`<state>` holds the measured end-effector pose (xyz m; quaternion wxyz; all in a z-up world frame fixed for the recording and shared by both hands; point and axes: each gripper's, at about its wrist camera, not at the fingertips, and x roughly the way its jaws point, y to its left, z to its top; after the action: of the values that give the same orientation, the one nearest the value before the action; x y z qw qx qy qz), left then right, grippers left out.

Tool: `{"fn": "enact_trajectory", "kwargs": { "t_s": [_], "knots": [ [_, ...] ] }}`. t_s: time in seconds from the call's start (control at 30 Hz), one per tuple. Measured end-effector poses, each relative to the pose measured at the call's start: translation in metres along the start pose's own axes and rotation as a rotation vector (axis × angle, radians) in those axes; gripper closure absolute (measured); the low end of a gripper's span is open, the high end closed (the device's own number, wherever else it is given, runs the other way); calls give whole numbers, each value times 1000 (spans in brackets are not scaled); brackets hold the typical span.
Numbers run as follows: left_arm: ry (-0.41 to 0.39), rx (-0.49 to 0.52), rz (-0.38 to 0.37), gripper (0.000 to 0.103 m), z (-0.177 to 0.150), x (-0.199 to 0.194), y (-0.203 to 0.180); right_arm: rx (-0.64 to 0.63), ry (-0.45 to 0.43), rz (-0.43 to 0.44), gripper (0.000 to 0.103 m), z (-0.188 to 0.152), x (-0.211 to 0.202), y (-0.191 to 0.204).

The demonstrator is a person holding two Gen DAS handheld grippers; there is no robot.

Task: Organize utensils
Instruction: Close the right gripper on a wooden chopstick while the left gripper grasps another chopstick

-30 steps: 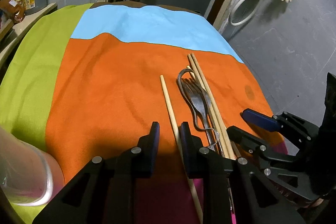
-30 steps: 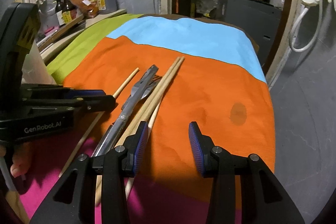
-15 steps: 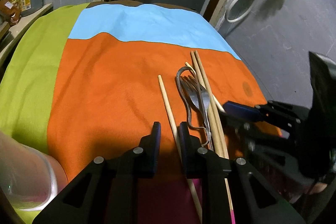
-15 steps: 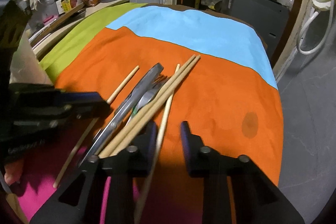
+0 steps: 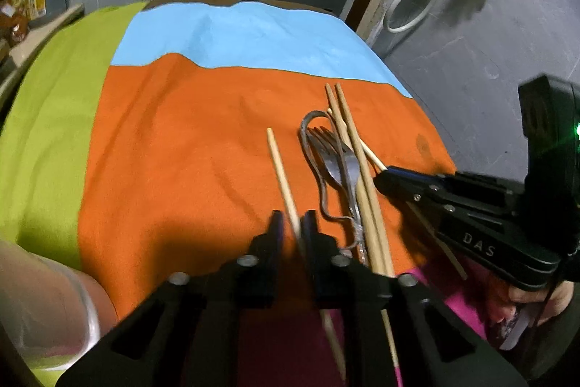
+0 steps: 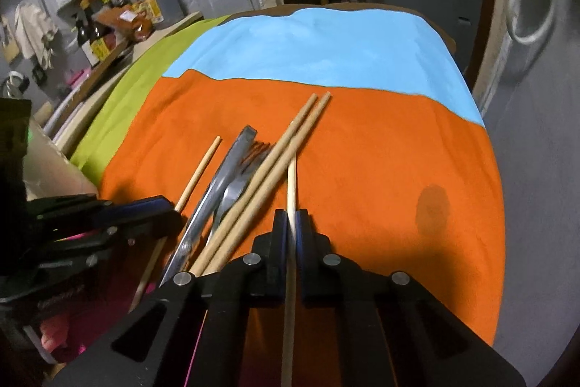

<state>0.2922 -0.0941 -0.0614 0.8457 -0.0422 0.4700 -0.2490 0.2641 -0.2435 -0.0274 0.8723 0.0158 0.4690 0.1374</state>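
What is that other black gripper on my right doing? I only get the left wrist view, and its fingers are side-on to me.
Observer: In the right wrist view, the right gripper is shut on a pale chopstick, which runs straight between its fingers and back under the camera.
Operator: And what is on that shelf off to my left? I see only a blurred corner.
Observer: The right wrist view shows a row of bottles standing on the shelf, some dark and one a clear jug with a yellow cap.
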Motion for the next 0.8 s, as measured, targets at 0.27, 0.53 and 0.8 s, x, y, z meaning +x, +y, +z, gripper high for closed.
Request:
{"fn": "enact_trajectory", "kwargs": {
  "t_s": [0.27, 0.53, 0.8],
  "knots": [
    [59, -69, -35, 100, -10, -10, -1, 97, -10, 38, 100, -26, -24, -14],
    [84, -105, -38, 100, -28, -28, -7, 141, -48, 82, 100, -53, -54, -14],
    [-12, -89, -42, 101, -48, -58, -15, 138, -216, 132, 100, -66, -77, 13]
  ]
}}
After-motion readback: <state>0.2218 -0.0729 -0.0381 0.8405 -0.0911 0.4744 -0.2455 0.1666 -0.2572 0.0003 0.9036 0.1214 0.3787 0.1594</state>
